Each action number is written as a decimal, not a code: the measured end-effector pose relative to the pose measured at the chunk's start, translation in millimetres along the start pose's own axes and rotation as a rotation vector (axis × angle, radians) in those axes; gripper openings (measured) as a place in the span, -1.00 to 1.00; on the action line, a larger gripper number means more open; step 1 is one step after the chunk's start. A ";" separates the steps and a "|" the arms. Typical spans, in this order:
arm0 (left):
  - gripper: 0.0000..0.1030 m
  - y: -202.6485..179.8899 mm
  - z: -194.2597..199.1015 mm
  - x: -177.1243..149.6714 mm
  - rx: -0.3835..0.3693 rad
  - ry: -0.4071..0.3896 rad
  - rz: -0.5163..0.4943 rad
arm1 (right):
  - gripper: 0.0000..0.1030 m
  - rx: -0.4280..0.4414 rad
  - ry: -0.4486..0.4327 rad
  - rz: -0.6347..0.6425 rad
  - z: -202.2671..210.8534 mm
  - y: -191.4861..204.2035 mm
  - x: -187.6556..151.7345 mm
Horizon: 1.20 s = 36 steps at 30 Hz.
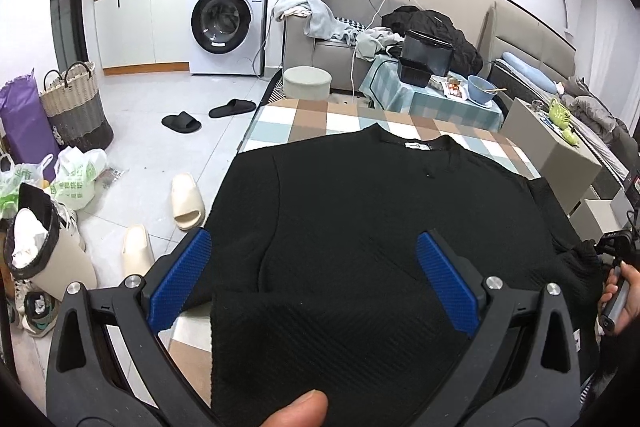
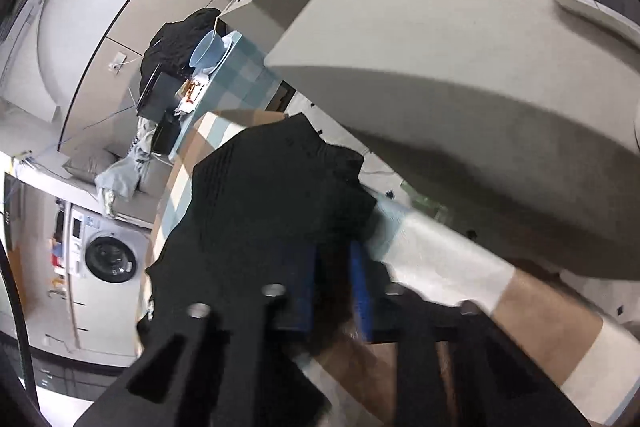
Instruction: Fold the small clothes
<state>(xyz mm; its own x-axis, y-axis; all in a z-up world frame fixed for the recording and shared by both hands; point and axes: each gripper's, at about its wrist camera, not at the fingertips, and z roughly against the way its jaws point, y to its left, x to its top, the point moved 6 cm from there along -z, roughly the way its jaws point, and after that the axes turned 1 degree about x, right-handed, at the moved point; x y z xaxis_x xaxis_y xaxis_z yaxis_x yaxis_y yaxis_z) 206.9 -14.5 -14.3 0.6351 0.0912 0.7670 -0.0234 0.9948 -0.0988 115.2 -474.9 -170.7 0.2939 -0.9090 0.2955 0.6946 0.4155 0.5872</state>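
Observation:
A black knit top (image 1: 360,211) lies spread on the checked tablecloth (image 1: 304,119), collar and white label at the far edge. One part is folded over near me. My left gripper (image 1: 314,259) is open above the top's near part, blue pads (image 1: 184,279) wide apart. In the right wrist view my right gripper (image 2: 334,263) is shut on a bunched edge of the black top (image 2: 276,195) and holds it above the table (image 2: 548,323). The right hand shows at the right edge of the left wrist view (image 1: 618,291).
Left of the table are slippers (image 1: 186,203), bags and a woven basket (image 1: 76,107) on the floor. A washing machine (image 1: 228,23) stands behind. A low table with a blue bowl (image 1: 482,89) and a grey box (image 1: 552,143) stand at the far right.

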 end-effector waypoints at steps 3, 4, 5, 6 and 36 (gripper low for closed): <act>0.99 3.6 2.7 1.1 0.007 0.010 0.002 | -0.87 0.005 -0.052 0.058 7.1 22.7 4.5; 0.99 6.7 4.2 -0.1 0.006 0.013 0.004 | -0.88 0.034 -0.076 0.100 14.3 38.3 4.8; 0.99 8.4 4.8 -1.0 0.008 0.016 0.005 | -0.88 0.070 -0.093 0.127 18.8 53.5 3.9; 0.99 9.2 4.8 -1.4 0.009 0.017 0.006 | -0.88 0.104 -0.103 0.158 22.6 66.0 1.9; 0.99 147.4 -14.2 -88.4 0.071 0.097 0.446 | -0.20 0.243 0.344 0.731 0.5 153.5 -181.4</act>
<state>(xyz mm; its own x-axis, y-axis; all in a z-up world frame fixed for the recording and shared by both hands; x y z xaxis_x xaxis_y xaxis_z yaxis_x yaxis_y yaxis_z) 158.3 123.4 -105.7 0.6201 0.5095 0.5966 -0.3613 0.8605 -0.3593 168.2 -246.3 -133.8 0.8258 -0.3516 0.4411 0.1030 0.8629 0.4948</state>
